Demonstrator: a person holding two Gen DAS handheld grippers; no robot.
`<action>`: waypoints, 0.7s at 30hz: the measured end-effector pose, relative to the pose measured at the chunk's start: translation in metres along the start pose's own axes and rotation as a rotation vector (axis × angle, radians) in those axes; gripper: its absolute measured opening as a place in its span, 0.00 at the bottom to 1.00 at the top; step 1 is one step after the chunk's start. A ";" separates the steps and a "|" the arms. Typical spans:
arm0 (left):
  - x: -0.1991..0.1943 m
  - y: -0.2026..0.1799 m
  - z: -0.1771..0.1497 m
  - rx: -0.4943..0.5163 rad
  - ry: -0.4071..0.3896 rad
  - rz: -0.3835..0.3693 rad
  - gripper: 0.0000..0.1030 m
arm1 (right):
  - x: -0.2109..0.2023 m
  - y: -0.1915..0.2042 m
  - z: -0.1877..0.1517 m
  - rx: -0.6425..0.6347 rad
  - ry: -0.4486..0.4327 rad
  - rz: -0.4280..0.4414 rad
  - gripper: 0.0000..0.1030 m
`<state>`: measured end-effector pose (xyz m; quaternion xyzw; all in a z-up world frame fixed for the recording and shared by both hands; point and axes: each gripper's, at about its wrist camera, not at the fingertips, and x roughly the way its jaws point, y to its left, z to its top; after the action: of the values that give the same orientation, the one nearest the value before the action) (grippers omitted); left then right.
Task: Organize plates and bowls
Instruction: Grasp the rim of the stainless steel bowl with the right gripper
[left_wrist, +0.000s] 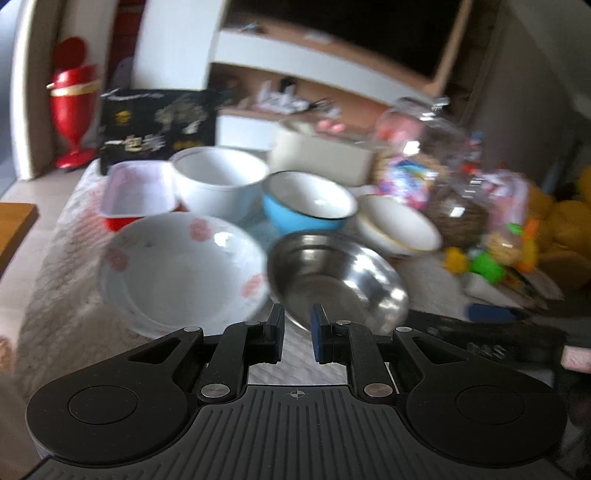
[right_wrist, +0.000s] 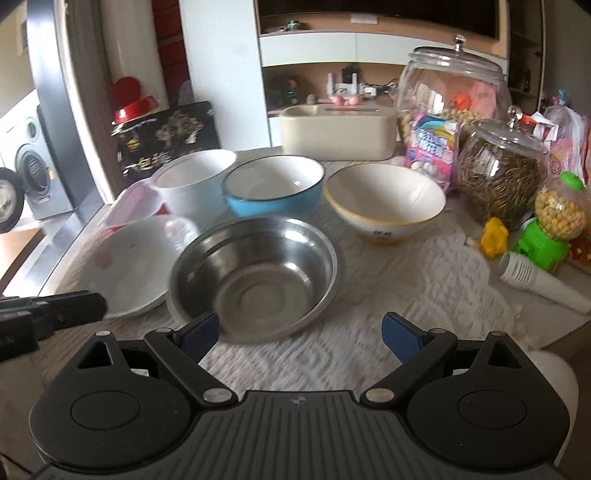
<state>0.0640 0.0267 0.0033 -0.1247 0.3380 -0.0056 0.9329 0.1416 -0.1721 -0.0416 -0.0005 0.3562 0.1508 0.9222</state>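
Your left gripper (left_wrist: 297, 334) has its jaws drawn nearly together, and nothing sits between the pads; it hovers at the near rim of the steel bowl (left_wrist: 332, 277). Your right gripper (right_wrist: 301, 332) stands wide open and empty, its left finger (right_wrist: 201, 332) just at that bowl's near edge. To the bowl's left lies the flowered plate (left_wrist: 181, 269). Behind them stand the white bowl (right_wrist: 194, 182), the blue bowl (right_wrist: 273, 184) and the cream bowl (right_wrist: 384, 199), all on the lace tablecloth (right_wrist: 388, 295).
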 end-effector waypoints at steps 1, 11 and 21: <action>0.006 0.001 0.006 0.003 0.012 0.022 0.16 | 0.005 -0.004 0.002 0.003 0.005 0.002 0.93; 0.076 0.029 0.050 -0.004 0.158 -0.049 0.16 | 0.059 -0.029 0.017 0.033 0.083 0.051 0.93; 0.131 0.026 0.050 0.022 0.282 -0.023 0.21 | 0.110 -0.033 0.037 0.049 0.123 0.070 0.66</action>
<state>0.1952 0.0511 -0.0481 -0.1164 0.4643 -0.0372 0.8772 0.2528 -0.1689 -0.0897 0.0254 0.4156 0.1741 0.8924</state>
